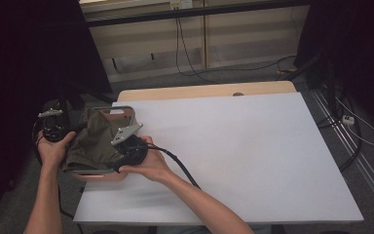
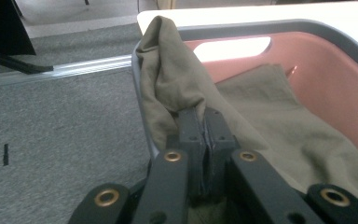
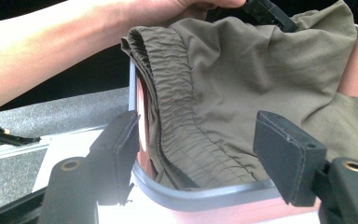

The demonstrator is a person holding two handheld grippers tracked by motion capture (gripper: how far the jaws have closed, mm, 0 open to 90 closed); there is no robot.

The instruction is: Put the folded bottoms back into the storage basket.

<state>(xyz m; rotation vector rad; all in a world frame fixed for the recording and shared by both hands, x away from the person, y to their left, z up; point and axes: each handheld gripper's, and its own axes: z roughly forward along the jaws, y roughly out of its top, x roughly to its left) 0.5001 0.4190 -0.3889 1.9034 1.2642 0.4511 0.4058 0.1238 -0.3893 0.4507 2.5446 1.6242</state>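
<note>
Left gripper view: my left gripper (image 2: 205,135) is clenched on the olive shorts (image 2: 270,121) in the pink basket (image 2: 326,79) at the counter's (image 1: 253,156) left edge (no readable labels). Right gripper (image 3: 196,158) has its jaws spread over the basket rim.

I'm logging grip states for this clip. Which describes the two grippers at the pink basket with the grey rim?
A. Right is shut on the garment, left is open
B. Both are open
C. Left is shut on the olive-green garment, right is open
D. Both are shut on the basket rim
C: the left gripper pinches a fold of the olive-green fabric garment, while the right gripper stands apart over the pink basket's grey rim.
</note>
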